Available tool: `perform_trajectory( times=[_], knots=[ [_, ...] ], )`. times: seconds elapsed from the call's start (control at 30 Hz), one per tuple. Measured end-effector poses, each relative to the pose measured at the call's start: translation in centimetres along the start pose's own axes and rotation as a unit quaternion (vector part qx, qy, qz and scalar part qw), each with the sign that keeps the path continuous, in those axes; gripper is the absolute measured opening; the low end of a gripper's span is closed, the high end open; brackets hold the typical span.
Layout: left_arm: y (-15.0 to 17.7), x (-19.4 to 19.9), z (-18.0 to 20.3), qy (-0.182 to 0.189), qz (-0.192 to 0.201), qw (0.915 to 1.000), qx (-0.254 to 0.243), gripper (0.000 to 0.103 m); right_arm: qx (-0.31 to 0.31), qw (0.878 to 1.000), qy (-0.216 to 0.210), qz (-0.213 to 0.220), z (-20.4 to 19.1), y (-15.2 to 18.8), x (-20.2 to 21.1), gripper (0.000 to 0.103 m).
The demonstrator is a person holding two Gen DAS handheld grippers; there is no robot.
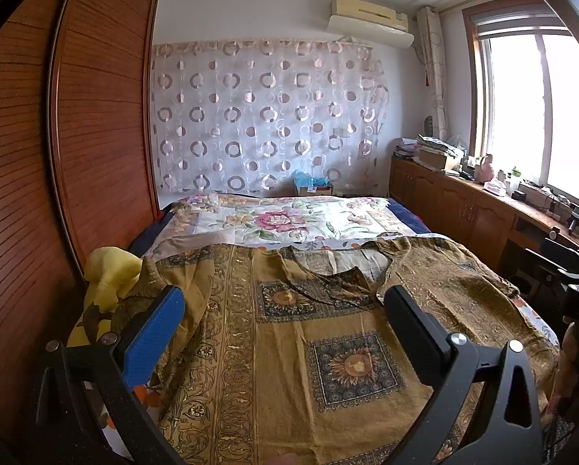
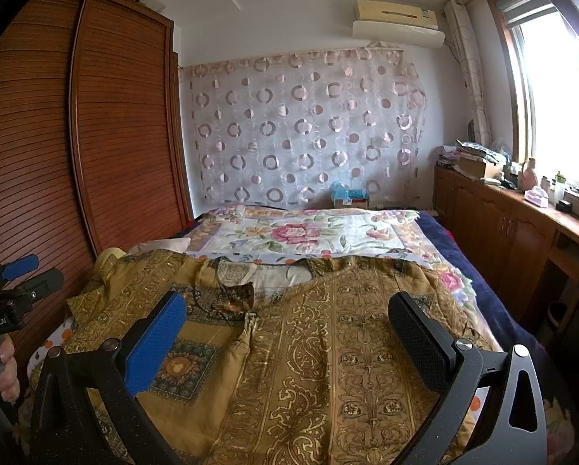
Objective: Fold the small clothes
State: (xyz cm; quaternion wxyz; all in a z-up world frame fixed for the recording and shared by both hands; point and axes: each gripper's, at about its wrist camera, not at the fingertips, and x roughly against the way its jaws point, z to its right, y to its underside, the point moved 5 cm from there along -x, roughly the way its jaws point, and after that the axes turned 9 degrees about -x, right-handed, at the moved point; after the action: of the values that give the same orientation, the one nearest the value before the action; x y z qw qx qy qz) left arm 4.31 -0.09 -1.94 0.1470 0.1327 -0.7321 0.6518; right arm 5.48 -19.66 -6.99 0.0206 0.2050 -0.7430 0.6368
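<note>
A mustard-gold patterned garment lies spread flat across the near end of the bed, its neckline toward the far side. My left gripper hovers above its left half, wide open, nothing between its blue and black pads. Over the right half my right gripper is likewise open and empty. In the right wrist view the left gripper shows at the left edge, held by a hand.
A yellow cloth lies bunched at the bed's left edge by the wooden wardrobe. A floral bedspread covers the far half. A cluttered wooden cabinet runs along the right under the window.
</note>
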Motion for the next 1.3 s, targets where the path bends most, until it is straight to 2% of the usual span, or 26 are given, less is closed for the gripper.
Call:
perform_trajectory(
  times=[0.87, 1.3],
  knots=[
    [0.0, 0.1, 0.2, -0.003, 0.002, 1.0, -0.004, 0.103, 0.002, 1.0, 0.0, 0.001, -0.1, 0.0, 0.1, 0.103],
    [-1.0, 1.1, 0.3, -0.002, -0.002, 1.0, -0.003, 0.103, 0.001, 1.0, 0.001, 0.001, 0.1, 0.0, 0.2, 0.103]
  ],
)
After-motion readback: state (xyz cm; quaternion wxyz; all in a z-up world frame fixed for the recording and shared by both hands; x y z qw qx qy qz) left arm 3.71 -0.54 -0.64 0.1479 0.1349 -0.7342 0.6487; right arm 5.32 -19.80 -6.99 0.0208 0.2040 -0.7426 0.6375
